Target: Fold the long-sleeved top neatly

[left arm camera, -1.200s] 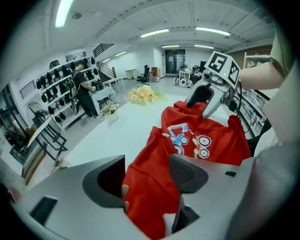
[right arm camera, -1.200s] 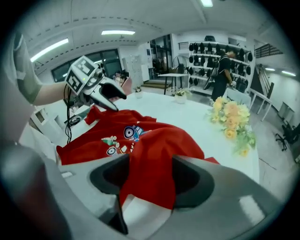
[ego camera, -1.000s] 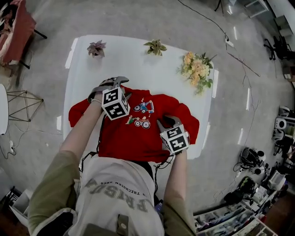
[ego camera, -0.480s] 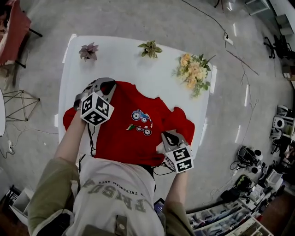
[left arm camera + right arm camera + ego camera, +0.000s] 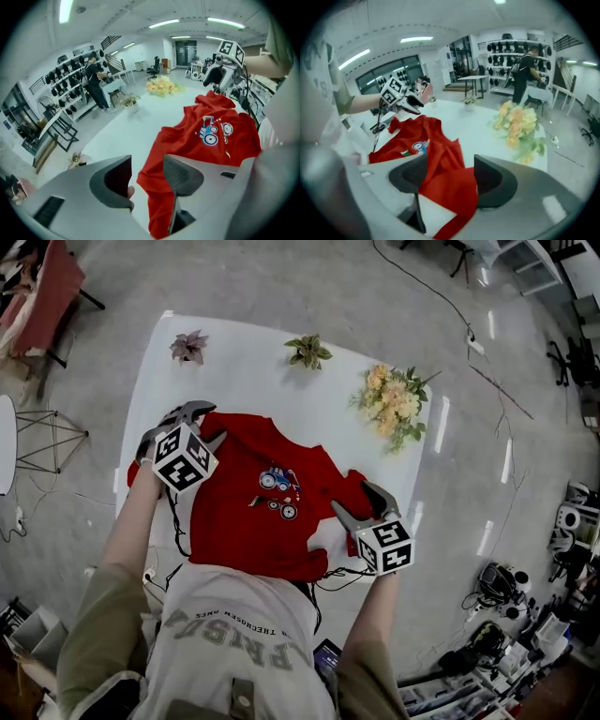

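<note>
Top: the red top [image 5: 246, 521] lies rumpled, front up, on the near half of the white table [image 5: 253, 371], its hem at the near edge against the wearer's body

Print: a small tractor print [image 5: 275, 481] shows on the chest, near the middle of the cloth

Sleeves: one reaches the table's left edge, the other lies bunched in folds at the right

Left gripper: the left gripper [image 5: 216, 424] hangs over the top's far left shoulder; its jaws have just been opening and stand apart, and the sleeve's edge lies in the gap below them with neither pad pressing on it

Right gripper: the right gripper [image 5: 356, 499] is over the bunched right sleeve; its jaws have just been opening and stand wide, with a fold of red cloth loose between them, not clamped

Table, far side: a purplish plant [image 5: 189, 346] at the far left, a green plant [image 5: 307, 350] near the middle, a yellow bouquet [image 5: 394, 409] at the far right, all clear of the top

Room: in the left gripper view a person [image 5: 96, 86] stands at shelves [image 5: 65, 84] well beyond the table
</note>
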`<move>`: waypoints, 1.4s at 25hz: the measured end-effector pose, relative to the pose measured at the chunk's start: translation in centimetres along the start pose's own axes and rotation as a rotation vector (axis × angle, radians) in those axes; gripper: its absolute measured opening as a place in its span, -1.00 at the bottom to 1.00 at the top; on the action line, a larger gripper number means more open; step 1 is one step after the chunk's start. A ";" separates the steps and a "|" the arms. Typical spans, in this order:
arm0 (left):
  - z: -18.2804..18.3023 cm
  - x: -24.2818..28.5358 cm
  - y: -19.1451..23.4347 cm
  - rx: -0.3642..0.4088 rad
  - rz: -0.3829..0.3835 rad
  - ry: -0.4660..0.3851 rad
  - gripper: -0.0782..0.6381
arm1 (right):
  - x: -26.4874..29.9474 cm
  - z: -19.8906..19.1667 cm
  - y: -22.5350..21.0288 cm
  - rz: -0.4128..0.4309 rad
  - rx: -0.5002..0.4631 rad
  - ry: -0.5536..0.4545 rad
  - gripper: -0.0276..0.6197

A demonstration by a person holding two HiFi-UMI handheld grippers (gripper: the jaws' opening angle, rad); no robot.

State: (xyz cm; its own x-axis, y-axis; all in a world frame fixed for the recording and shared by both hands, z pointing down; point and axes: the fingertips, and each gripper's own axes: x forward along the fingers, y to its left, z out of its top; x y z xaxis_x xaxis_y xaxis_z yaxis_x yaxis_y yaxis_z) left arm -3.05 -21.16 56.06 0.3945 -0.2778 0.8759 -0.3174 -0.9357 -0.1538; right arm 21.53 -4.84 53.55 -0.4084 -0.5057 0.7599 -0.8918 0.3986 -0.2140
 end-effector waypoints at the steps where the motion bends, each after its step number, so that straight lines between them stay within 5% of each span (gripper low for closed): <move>1: 0.6 0.4 0.4 -0.013 0.001 -0.006 -0.19 | 0.6 0.7 -1.7 -0.028 0.014 -0.018 0.04; 4: 1.2 3.4 -0.1 0.026 -0.039 0.062 -0.19 | 4.7 1.1 -3.7 -0.031 -0.010 0.057 -0.02; 9: -0.1 6.4 -2.0 0.102 -0.105 0.193 -0.33 | 10.0 -0.8 -3.2 0.007 -0.128 0.254 -0.43; 12: -0.3 6.4 -2.2 0.092 -0.106 0.170 -0.66 | 10.2 -1.0 -2.8 0.030 -0.167 0.285 -0.78; 15: 0.7 4.7 -0.6 0.032 -0.045 0.056 -0.70 | 9.1 1.2 -3.0 -0.001 -0.244 0.251 -0.82; 19: 3.2 2.1 3.6 -0.033 0.118 -0.096 -0.71 | 8.0 6.8 -4.7 -0.090 -0.301 0.141 -0.83; 23: 3.2 2.5 7.4 -0.091 0.245 -0.107 -0.71 | 9.7 11.5 -6.5 -0.171 -0.319 0.081 -0.83; 29: 1.1 5.8 8.6 -0.164 0.224 -0.034 -0.70 | 15.1 11.3 -8.0 -0.225 -0.339 0.190 -0.77; 30: 0.9 6.0 8.5 -0.175 0.210 -0.035 -0.66 | 15.2 10.9 -7.8 -0.214 -0.331 0.202 -0.54; 31: 0.8 5.8 8.3 -0.193 0.193 -0.049 -0.52 | 14.9 10.8 -7.4 -0.198 -0.316 0.200 -0.20; 32: 0.7 5.4 8.3 -0.216 0.176 -0.070 -0.30 | 14.3 11.1 -7.0 -0.189 -0.297 0.178 -0.07; 35: 0.3 2.6 7.9 -0.277 0.131 -0.148 -0.07 | 10.3 12.4 -6.3 -0.194 -0.249 0.051 -0.06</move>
State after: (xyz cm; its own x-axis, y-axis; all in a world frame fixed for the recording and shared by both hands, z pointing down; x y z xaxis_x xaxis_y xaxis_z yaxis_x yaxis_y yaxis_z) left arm -4.32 -29.36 56.98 0.4495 -0.4395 0.7777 -0.5881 -0.8009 -0.1128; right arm 20.50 -22.04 55.13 -0.2197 -0.5537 0.8032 -0.8745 0.4767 0.0894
